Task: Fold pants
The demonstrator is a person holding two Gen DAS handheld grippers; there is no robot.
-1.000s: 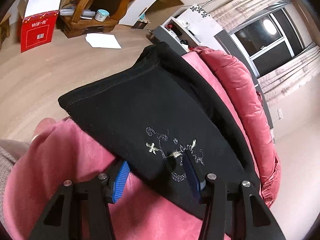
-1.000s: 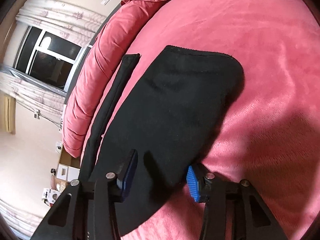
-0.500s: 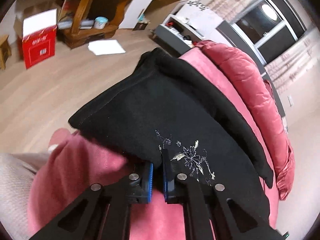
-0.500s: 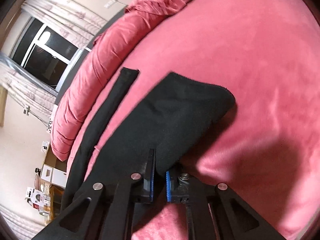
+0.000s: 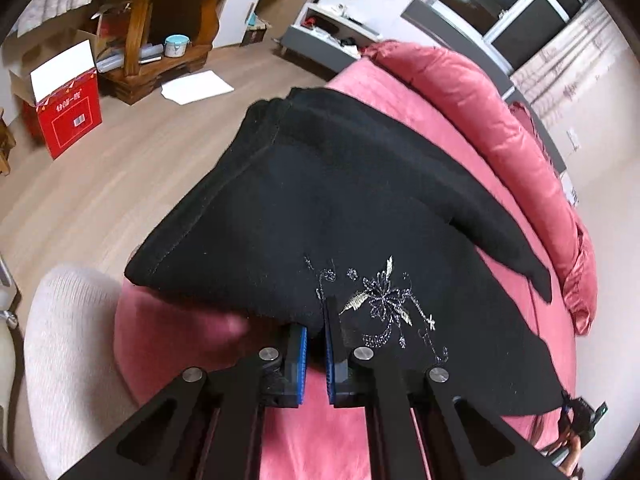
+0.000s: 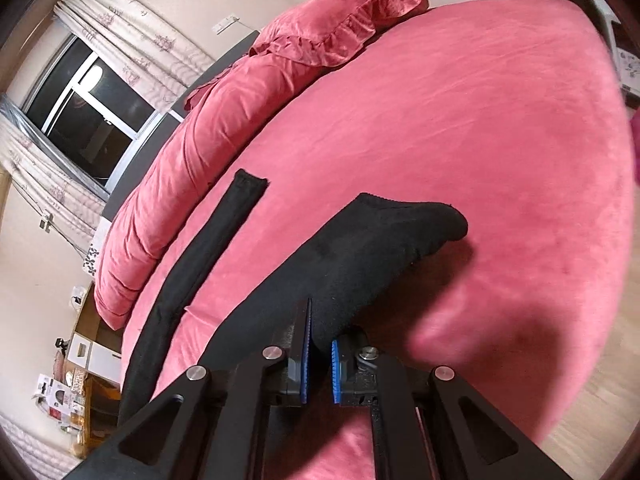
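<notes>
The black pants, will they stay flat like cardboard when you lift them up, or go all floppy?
Probably floppy: the black pants already bend and sag where the left gripper pinches them. In the right gripper the leg end droops too. They likely won't slide much on the fuzzy pink bed.

Fabric inside left gripper [image 5: 314, 344]: the pinched edge of the black pants [image 5: 340, 208] is hidden between the blue pads.
Fabric inside right gripper [image 6: 320, 354]: pinched edge likewise unseen.
Red box [image 5: 68, 116] print: too small to read.
Bed [image 6: 460, 128] right edge: blurred.
Object at left view's lower right corner [image 5: 580, 428]: cut off, unidentifiable.
</notes>
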